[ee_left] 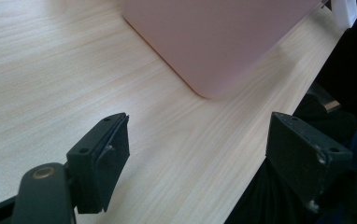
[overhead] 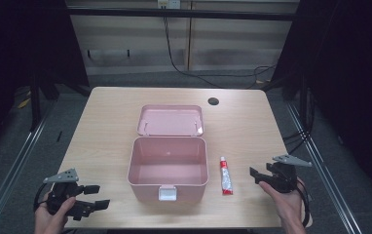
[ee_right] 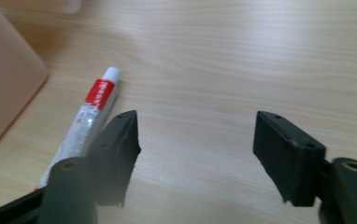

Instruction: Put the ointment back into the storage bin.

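An open pink box (overhead: 168, 168) stands in the middle of the table, its inside bare and a white latch (overhead: 167, 193) on its near wall. Its lid (overhead: 170, 120) is tipped back behind it. A white and red tube (overhead: 226, 175) lies flat just right of the box, cap pointing away. My left gripper (overhead: 99, 196) rests open at the near left corner, pointing toward the box (ee_left: 223, 42); nothing sits between the jaws of this gripper (ee_left: 200, 123). My right gripper (overhead: 255, 175) is open right of the tube (ee_right: 90, 112), with only bare wood inside its span (ee_right: 196, 119).
The wooden table (overhead: 111, 126) has a round cable hole (overhead: 213, 101) at its far right. Its near edge runs right under both hands. Black cables trail on the floor behind the table. A corner of the pink box (ee_right: 3, 84) edges the right gripper view.
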`<action>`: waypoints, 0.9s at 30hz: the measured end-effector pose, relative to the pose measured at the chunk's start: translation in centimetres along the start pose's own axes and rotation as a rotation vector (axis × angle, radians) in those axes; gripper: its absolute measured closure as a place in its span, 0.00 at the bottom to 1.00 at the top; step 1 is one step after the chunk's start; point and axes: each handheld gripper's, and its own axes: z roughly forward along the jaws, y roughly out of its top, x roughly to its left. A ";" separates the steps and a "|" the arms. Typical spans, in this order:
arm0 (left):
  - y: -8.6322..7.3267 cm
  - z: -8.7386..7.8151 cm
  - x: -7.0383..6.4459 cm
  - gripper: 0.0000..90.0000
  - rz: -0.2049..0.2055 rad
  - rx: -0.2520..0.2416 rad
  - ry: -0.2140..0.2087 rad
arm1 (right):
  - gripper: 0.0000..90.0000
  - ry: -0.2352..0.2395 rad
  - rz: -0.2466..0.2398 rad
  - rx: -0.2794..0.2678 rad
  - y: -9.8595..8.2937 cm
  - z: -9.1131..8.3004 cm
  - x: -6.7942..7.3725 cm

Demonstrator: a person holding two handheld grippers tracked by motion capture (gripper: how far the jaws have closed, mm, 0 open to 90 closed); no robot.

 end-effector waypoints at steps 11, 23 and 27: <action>0.0 -0.1 0.0 0.24 0.007 0.002 -0.004 | 0.51 0.052 -0.017 0.058 0.6 -0.7 0.6; -0.1 -0.1 0.0 0.24 0.003 -0.002 -0.002 | 0.63 0.124 -0.039 0.121 2.1 -0.4 2.3; -0.1 -0.1 0.1 0.24 -0.001 -0.001 0.000 | 0.68 0.163 -0.058 0.163 2.7 0.1 3.4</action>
